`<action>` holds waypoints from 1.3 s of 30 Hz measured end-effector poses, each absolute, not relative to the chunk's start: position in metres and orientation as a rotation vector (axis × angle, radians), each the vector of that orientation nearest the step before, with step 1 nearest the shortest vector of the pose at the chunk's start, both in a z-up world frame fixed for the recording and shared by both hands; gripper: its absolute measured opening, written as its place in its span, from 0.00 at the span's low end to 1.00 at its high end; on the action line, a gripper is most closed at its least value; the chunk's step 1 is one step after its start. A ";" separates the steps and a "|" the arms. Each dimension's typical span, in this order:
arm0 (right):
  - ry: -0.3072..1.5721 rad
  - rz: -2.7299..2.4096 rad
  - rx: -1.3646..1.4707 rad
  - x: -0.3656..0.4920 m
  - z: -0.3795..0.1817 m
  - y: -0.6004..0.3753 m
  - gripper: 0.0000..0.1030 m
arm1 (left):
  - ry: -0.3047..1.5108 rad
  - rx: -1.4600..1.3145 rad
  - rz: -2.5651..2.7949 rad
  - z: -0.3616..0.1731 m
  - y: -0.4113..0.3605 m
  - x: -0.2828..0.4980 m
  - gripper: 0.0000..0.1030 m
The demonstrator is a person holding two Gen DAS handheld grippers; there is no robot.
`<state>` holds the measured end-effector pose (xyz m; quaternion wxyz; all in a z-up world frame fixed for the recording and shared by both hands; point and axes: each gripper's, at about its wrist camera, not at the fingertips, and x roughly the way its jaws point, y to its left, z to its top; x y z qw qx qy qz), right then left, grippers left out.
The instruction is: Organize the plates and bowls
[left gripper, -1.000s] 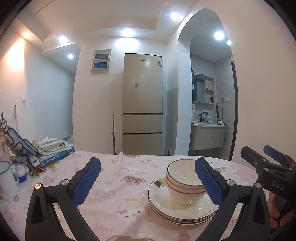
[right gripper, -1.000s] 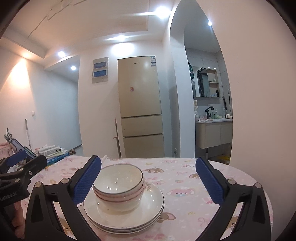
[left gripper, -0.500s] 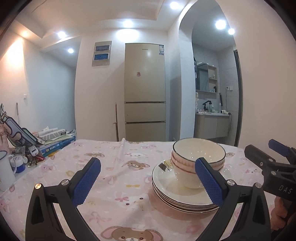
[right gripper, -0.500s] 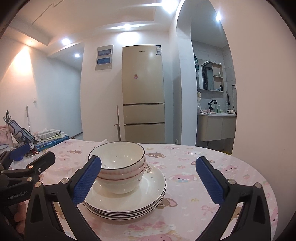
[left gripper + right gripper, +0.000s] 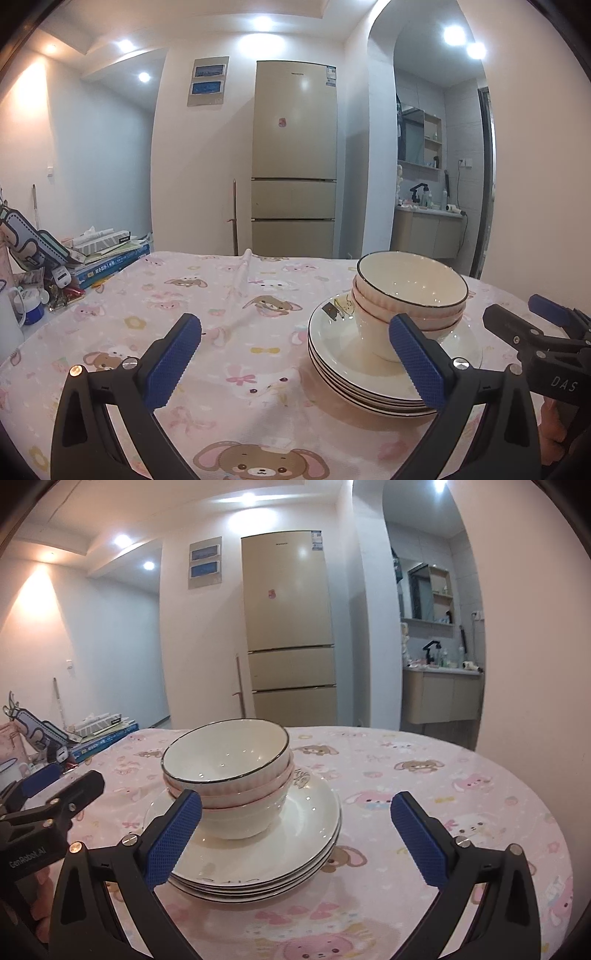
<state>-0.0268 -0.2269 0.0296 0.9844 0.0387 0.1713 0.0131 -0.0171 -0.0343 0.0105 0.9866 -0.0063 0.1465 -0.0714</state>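
On the table [image 5: 461, 775] the bowls [image 5: 227, 775] sit nested on the plates [image 5: 295, 834], so it's one compact stack. Left gripper [image 5: 295, 365] and right gripper [image 5: 295, 834] both hang spread wide and empty, flanking it, probably lining up a grab.

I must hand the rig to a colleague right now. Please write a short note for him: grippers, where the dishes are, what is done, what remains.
Left gripper: open, holds nothing, bowls just right of it.
Right gripper: open, holds nothing, bowls just left of it.
Bowls: nested, upright, standing on the plates.
Plates: one neat stack on the table.
Done: bowls and plates appear gathered in one pile.
Left: probably lifting the bowls off or moving the pile; nothing is gripped yet.
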 end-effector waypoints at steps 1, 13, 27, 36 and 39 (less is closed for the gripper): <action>0.353 0.032 0.081 -0.026 0.028 -0.227 0.99 | 0.293 -0.004 -0.143 0.010 -0.036 -0.017 1.00; 0.312 -0.015 0.095 -0.034 0.030 -0.232 0.99 | 0.288 -0.002 -0.127 0.010 -0.034 -0.017 1.00; 0.326 -0.005 0.101 -0.031 0.030 -0.233 0.99 | 0.290 -0.006 -0.120 0.010 -0.034 -0.017 1.00; 0.324 -0.005 0.104 -0.031 0.029 -0.233 0.99 | 0.289 -0.004 -0.120 0.010 -0.035 -0.017 1.00; 0.325 -0.005 0.105 -0.031 0.029 -0.234 0.99 | 0.290 -0.005 -0.120 0.010 -0.035 -0.017 1.00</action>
